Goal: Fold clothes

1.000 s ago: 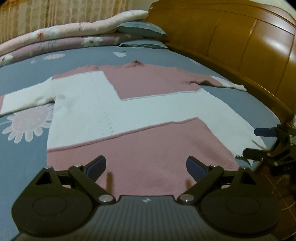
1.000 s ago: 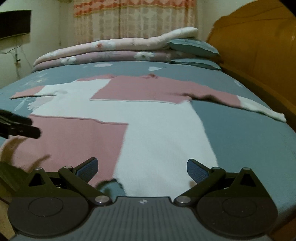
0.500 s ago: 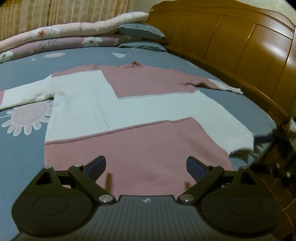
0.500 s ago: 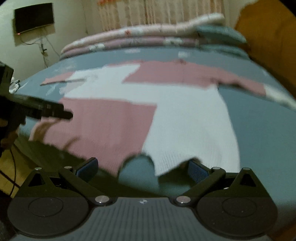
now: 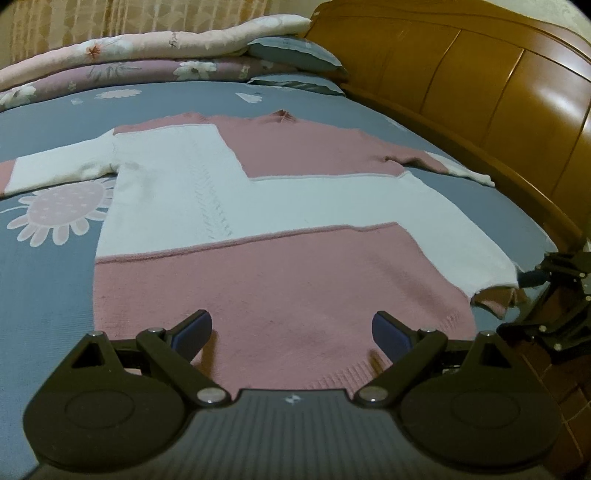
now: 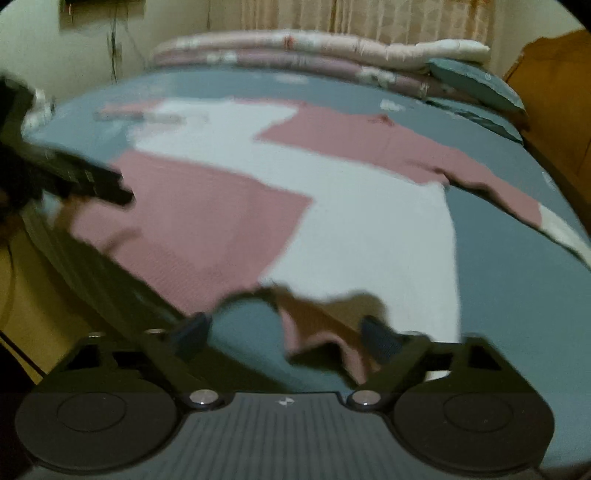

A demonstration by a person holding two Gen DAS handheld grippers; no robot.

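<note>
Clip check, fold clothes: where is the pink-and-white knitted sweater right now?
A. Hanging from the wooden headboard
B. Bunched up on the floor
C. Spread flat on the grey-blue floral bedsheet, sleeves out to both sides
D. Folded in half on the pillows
C: the pink-and-white knitted sweater lies spread on the grey-blue floral bedsheet, one sleeve out to each side, only its near corner lifted.

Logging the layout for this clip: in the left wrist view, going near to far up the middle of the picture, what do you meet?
Left claw → pink hem panel of the sweater → its white band → pink shoulder panel → grey-blue bedsheet → folded floral quilts → curtain.
</note>
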